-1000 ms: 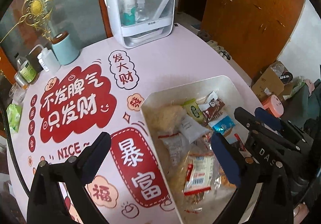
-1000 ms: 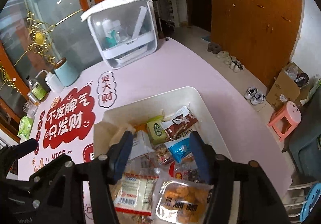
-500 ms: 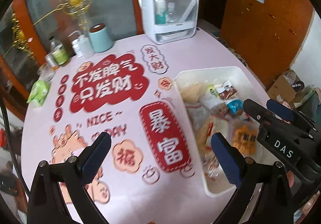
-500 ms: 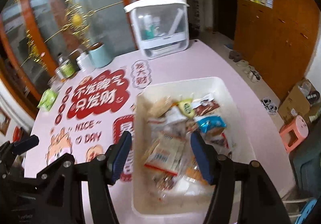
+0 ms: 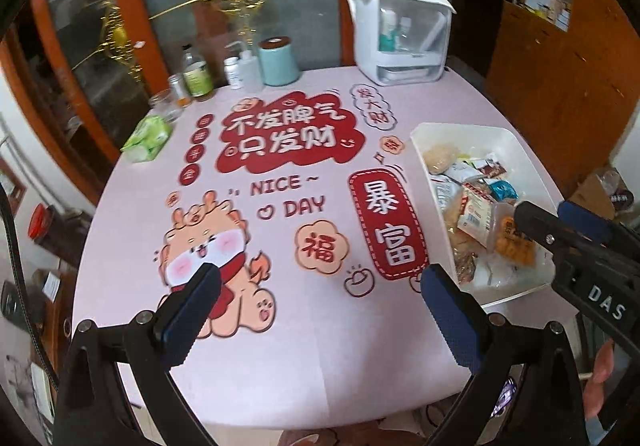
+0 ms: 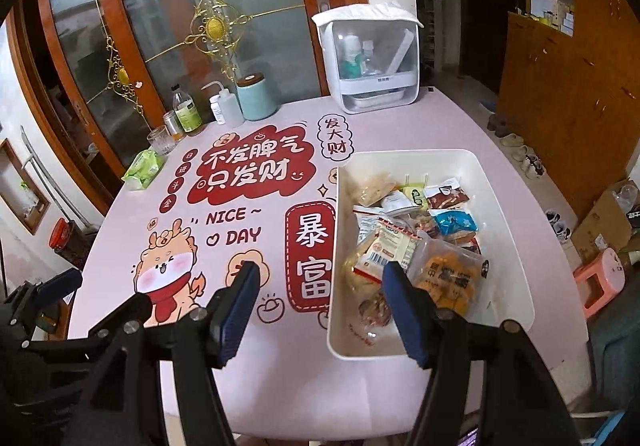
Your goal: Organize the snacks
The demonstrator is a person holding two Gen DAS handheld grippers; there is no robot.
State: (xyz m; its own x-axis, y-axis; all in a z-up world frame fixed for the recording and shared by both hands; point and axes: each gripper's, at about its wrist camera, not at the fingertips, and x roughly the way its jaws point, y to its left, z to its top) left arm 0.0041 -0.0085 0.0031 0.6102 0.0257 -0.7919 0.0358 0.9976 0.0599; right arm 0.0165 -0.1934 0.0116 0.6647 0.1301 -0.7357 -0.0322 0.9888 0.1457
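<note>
Hand-held grippers: we hold left hand-held gripper (image 5: 318, 288) and right hand-held gripper (image 6: 320, 298) wide, empty.
Risk: white bin (image 6: 508, 214) at 3 o'clock overhangs the counter (image 6: 400, 126) edge; our nudge could tip it.

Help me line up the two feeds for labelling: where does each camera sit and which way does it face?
Left wrist: on the left gripper, looking over the pink table; open fingers, right gripper and a thumb show.
Right wrist: on the right gripper, above the white bin of snacks; open fingers, left gripper at left edge.
Shared: table, bin, white organizer box.
</note>
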